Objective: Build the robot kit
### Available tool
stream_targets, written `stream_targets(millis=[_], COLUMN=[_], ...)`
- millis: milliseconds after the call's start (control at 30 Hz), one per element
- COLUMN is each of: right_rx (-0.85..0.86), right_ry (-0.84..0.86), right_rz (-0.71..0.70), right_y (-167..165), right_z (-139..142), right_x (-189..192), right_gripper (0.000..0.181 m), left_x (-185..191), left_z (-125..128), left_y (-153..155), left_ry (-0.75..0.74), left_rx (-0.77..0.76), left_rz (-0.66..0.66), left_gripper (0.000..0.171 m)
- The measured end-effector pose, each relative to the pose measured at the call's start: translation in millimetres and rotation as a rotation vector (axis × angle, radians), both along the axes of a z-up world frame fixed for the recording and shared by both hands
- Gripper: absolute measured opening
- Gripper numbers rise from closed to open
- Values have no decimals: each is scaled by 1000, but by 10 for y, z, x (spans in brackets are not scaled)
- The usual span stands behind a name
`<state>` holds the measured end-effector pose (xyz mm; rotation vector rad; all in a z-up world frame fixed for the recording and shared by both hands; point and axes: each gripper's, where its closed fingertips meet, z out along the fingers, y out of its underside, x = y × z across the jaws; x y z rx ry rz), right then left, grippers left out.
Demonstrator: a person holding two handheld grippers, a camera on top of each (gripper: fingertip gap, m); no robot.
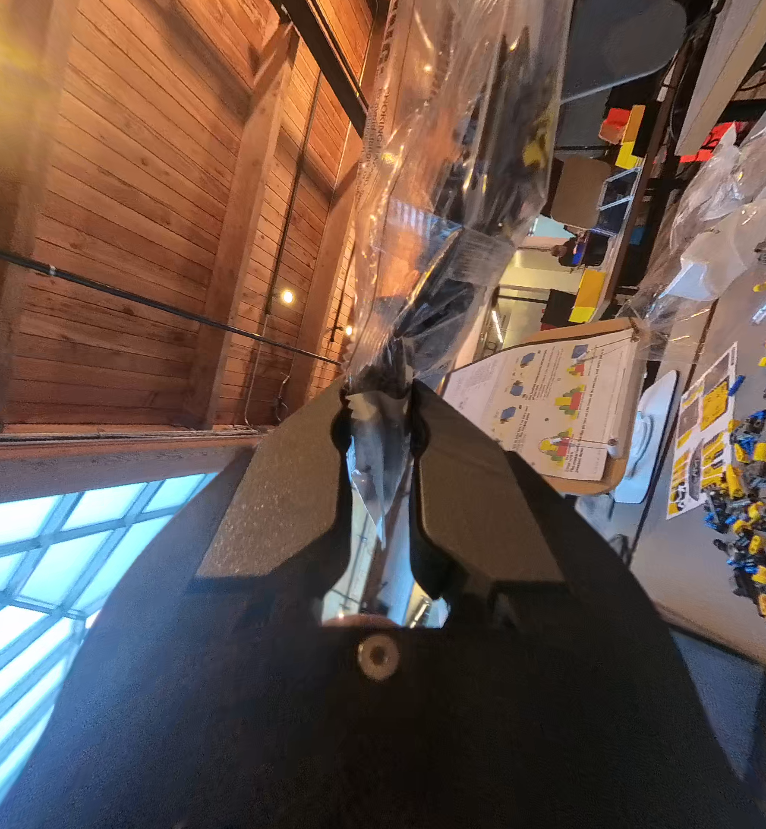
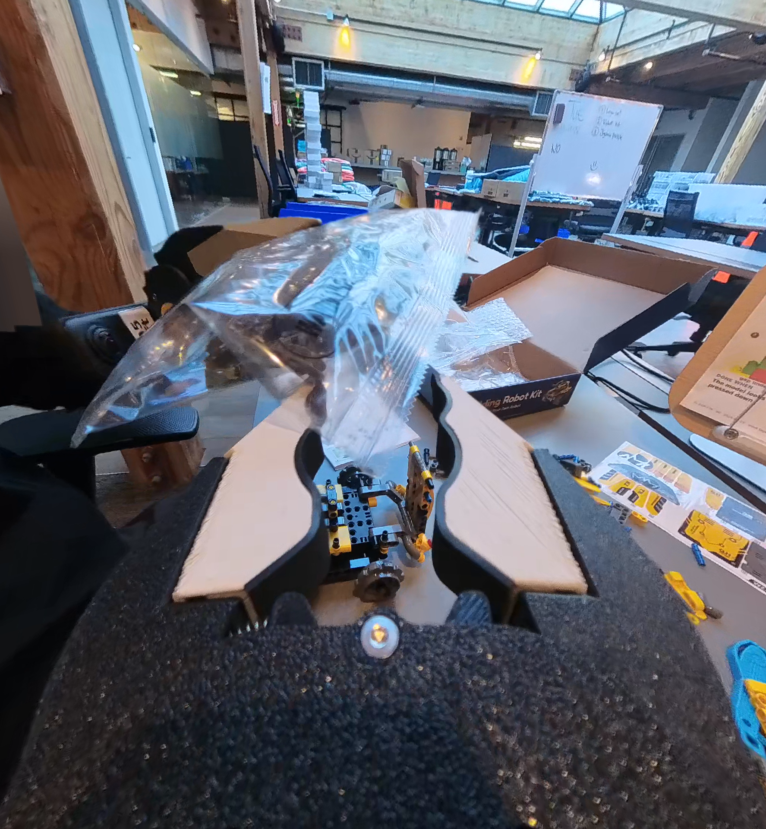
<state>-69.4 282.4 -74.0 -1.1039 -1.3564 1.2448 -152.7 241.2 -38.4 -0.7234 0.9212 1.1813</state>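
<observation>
Left hand-held gripper: jaws nearly closed, pinching a corner of the clear bag. Bag is lifted off the surface and stretches away toward 12–1 o'clock in the left wrist view; dark parts and a bit of yellow sit inside it.

Right hand-held gripper: jaws wide apart, gripping nothing. The bag's crimped edge hangs between the fingers, contact unclear. In the right wrist view the left gripper shows at 9–10 o'clock, at the bag's far end.

Judgement: the hold looks marginal, only a thin fold of film is between the fingers. Best to take a deeper bite on the crimped seam and keep the bag level so parts don't shift or spill.

Containers:
- bag: dark pieces, count not readable.
- open cardboard box at 1–2 o'clock: bubble wrap and clear film, no parts visible.

Below the right gripper, a black-yellow brick model sits on the surface. Sticker sheet at 3 o'clock, loose bricks nearby.
</observation>
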Motion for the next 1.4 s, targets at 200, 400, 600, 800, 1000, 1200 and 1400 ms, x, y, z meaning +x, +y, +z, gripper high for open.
stream_targets(millis=[200, 400, 600, 800, 1000, 1200, 1400], right_rx=[-59, -49, -58, -51, -42, 11, -42], right_ry=[-35, -59, -64, -45, -34, -69, -25], right_rz=[20, 30, 31, 31, 36, -81, -455], right_y=[-4, -72, -79, -82, -110, 132, 1033], right_z=[-143, -192, -215, -149, -88, -93, 143], right_x=[-67, -168, -200, -162, -132, -20, 809], right_gripper=[50, 51, 52, 52, 52, 52, 45], left_x=[112, 50, 77, 71, 8, -513, -1606], left_z=[171, 337, 388, 392, 377, 326, 10], left_y=[3, 18, 10, 19, 54, 472, 1022], left_ry=[253, 425, 442, 397, 260, -262, -884], left_rx=[26, 29, 44, 39, 2, -336, -618], left_rz=[-10, 5, 0, -15, -47, -53, 77], left_gripper=[18, 19, 19, 18, 16, 19, 19])
